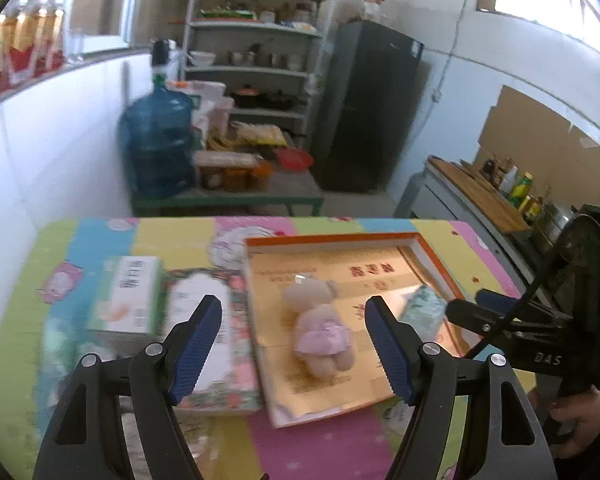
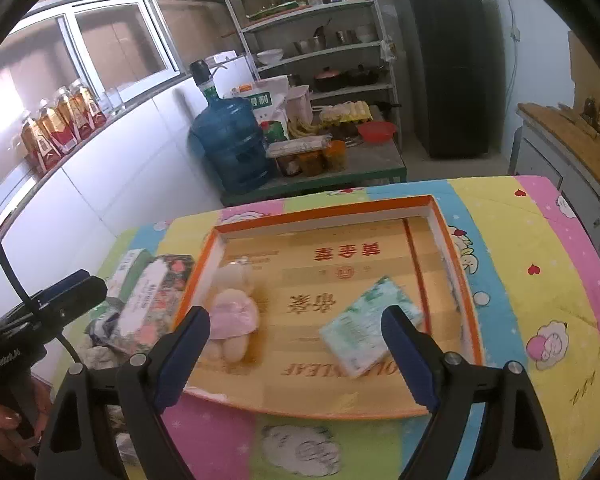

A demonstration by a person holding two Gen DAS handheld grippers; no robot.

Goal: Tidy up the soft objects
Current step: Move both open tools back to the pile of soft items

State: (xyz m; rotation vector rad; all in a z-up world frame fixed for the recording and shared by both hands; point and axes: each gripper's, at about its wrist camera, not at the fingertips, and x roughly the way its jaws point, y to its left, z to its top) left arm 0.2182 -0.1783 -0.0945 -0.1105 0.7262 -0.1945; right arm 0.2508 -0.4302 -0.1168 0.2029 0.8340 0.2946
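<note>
A small plush bear in a pink dress (image 1: 320,328) (image 2: 232,316) lies inside an orange-rimmed box lid (image 1: 332,240) (image 2: 324,208) on the colourful table. A green-white tissue pack (image 2: 370,326) (image 1: 424,308) lies in the same lid, to the right of the bear. My left gripper (image 1: 294,344) hangs open above the bear, nothing between its blue pads. My right gripper (image 2: 296,354) is open too, above the lid between bear and pack, holding nothing. Left of the lid lie a floral tissue pack (image 1: 216,340) (image 2: 152,300) and a green-white box (image 1: 128,300) (image 2: 130,268).
The table wears a pastel patchwork cloth (image 2: 540,280). Behind it stand a low table with a blue water jug (image 1: 160,140), food jars and a red bowl, a shelf rack (image 1: 260,40) and a dark fridge (image 1: 368,104). A counter with bottles (image 1: 500,188) runs on the right.
</note>
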